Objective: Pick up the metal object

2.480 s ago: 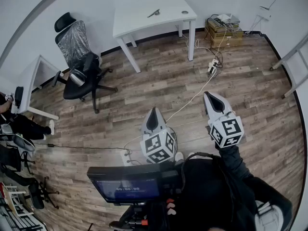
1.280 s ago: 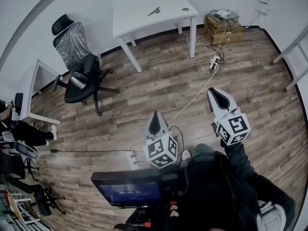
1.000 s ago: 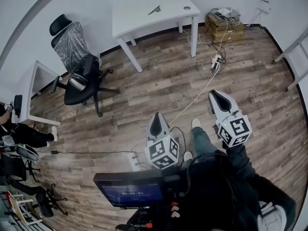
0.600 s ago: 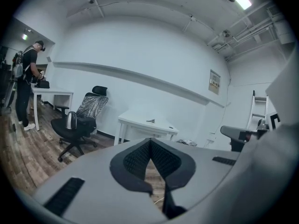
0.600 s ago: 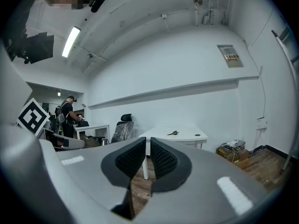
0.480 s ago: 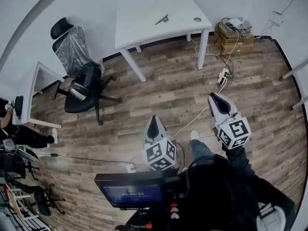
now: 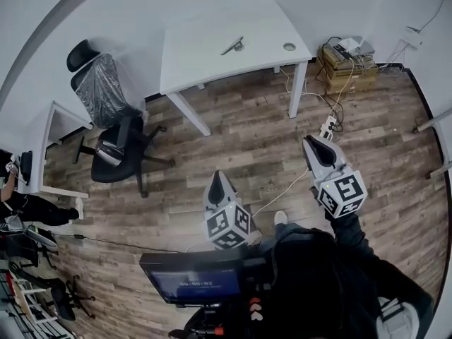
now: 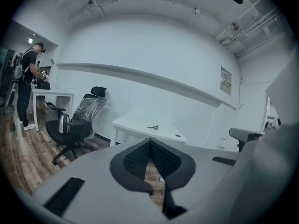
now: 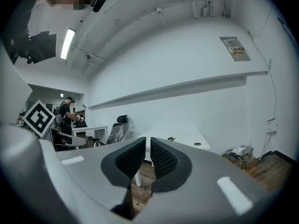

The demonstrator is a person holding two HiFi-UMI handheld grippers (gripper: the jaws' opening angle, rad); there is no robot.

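The metal object (image 7: 232, 46) is a small grey tool lying on the white table (image 7: 212, 62) by the far wall. It shows small on the tabletop in the left gripper view (image 8: 152, 127) and in the right gripper view (image 9: 171, 138). My left gripper (image 7: 215, 178) is held over the wooden floor, well short of the table, jaws shut and empty (image 8: 149, 142). My right gripper (image 7: 311, 144) hovers to its right, nearer the table's right leg, jaws shut with nothing between them (image 9: 148, 142). Both point toward the table.
A small round disc (image 7: 289, 46) lies on the table's right part. A black office chair (image 7: 106, 111) carrying a kettle (image 7: 108, 154) stands to the left. Cardboard boxes (image 7: 346, 55), a power strip (image 7: 328, 126) and a white cable (image 7: 282, 189) lie on the right. A person (image 8: 25, 85) stands at a far desk.
The table and the metal object have come closer and larger in the head view as the person walks forward. Both grippers stay shut and keep their places before the body.
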